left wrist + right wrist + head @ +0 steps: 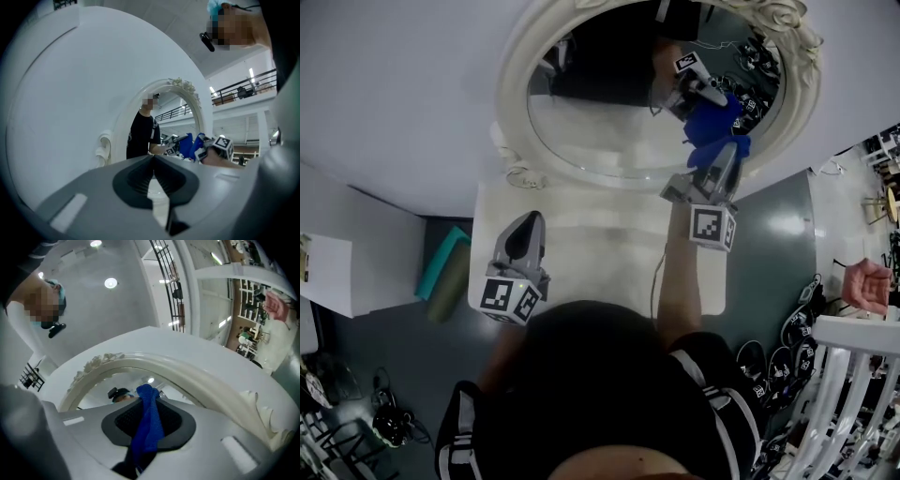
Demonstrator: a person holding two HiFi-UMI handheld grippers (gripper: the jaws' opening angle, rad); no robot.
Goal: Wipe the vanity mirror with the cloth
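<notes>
The oval vanity mirror (619,122) in a cream carved frame (511,84) stands on a white table (600,234) against a white wall. My right gripper (727,155) is shut on a blue cloth (712,127), and the cloth is pressed to the lower right of the glass. In the right gripper view the cloth (149,423) hangs between the jaws, just under the frame (187,371). My left gripper (530,222) is shut and holds nothing, low over the table's left part. The left gripper view shows the mirror (164,122), the cloth (190,143) and the right gripper's cube.
A teal block (441,262) and a brown roll (445,298) lie on the dark floor left of the table. A white chair (853,375) stands at right, with a person's hand (867,283) above it. Cables (384,422) lie at the lower left.
</notes>
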